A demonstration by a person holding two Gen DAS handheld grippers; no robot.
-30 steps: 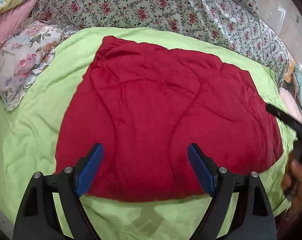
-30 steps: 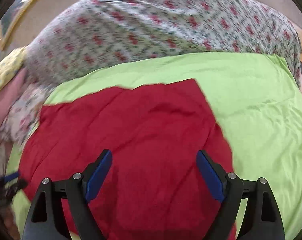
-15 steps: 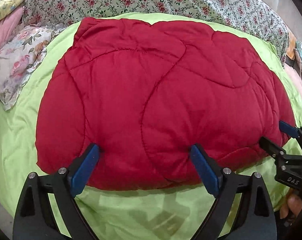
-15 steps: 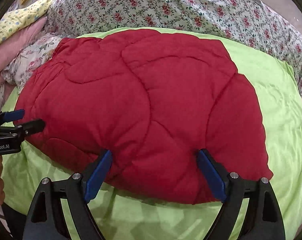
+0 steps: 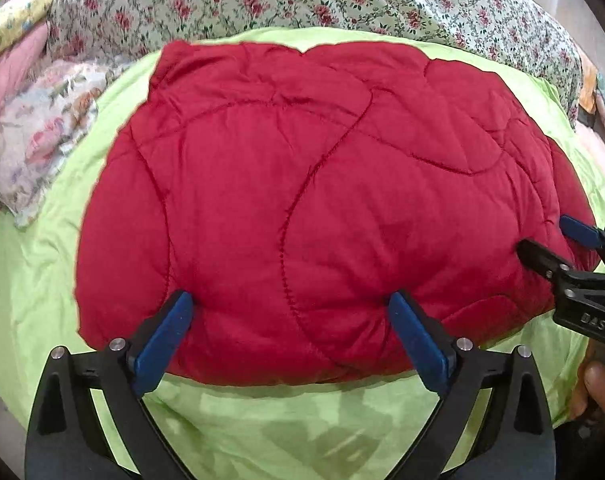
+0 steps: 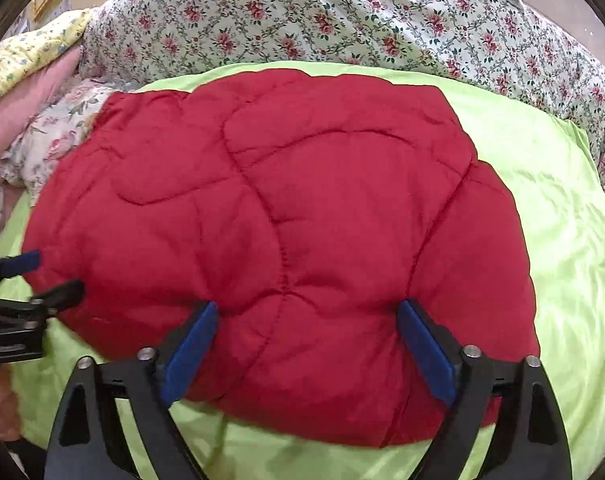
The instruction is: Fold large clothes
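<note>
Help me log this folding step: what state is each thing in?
Red quilted padded garment: lying folded on the sheet, not gripped.
Lime green bed sheet: spread out, lightly wrinkled.
Left gripper: open, jaws just widened, over the garment's near edge.
Right gripper: open, jaws just widened, over the garment's near edge.

The left gripper [image 5: 290, 312] pointed steeply downward, its jaws wide apart after having just been opening further; both blue pads [image 5: 162, 340] rested against padded red fabric that bulged between them, unpinched. The right gripper [image 6: 306, 320] tilted down the same way, its jaws also just widened, blue pads [image 6: 426, 354] set against the same fabric without clamping. Each gripper appeared at the edge of the other's view, with fingers [image 5: 600, 386] of the holding hand visible behind the handle.
</note>
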